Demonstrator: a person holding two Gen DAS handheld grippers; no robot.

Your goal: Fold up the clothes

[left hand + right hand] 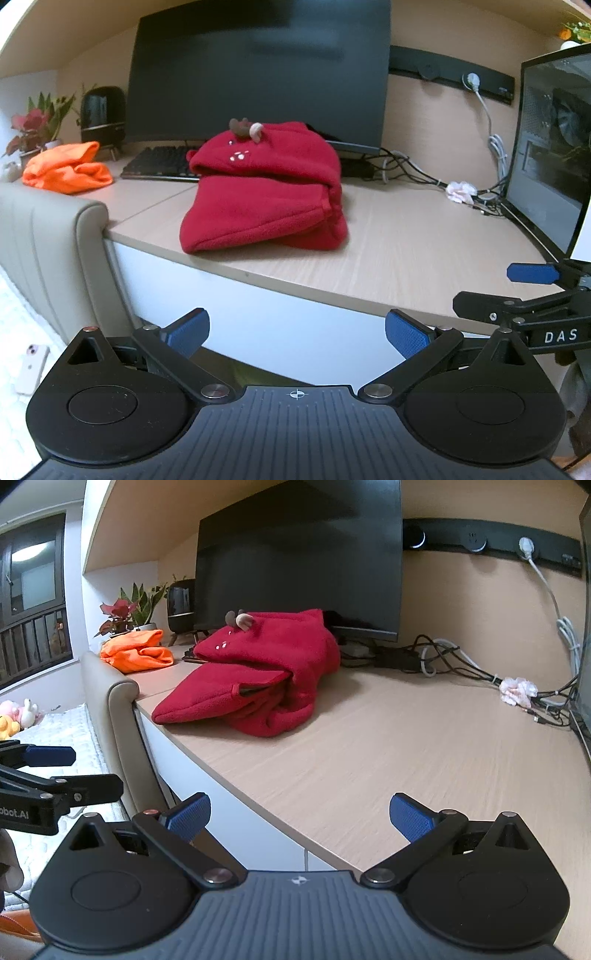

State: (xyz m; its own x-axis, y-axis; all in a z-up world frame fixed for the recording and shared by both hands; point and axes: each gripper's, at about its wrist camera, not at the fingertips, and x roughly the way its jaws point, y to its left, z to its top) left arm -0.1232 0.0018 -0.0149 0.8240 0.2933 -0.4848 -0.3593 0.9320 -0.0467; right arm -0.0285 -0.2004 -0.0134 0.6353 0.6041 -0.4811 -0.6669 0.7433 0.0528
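Observation:
A red fleece hoodie [264, 192] lies folded in a thick stack on the wooden desk [388, 251], with small brown antlers on its hood at the back; the right wrist view shows the hoodie [258, 679] from its right side. An orange garment [66, 168] lies crumpled at the desk's far left, and the same orange garment [136, 655] sits behind the red one. My left gripper [295, 334] is open and empty, held off the desk's front edge. My right gripper [300, 816] is open and empty too, near the front edge, well short of the hoodie.
A dark monitor [258, 70] and keyboard [159, 166] stand behind the hoodie. Cables [424, 173] run along the back wall to a computer case [554, 155] at the right. A padded beige headboard [55, 243] meets the desk's left end. A phone [31, 369] lies on the bed.

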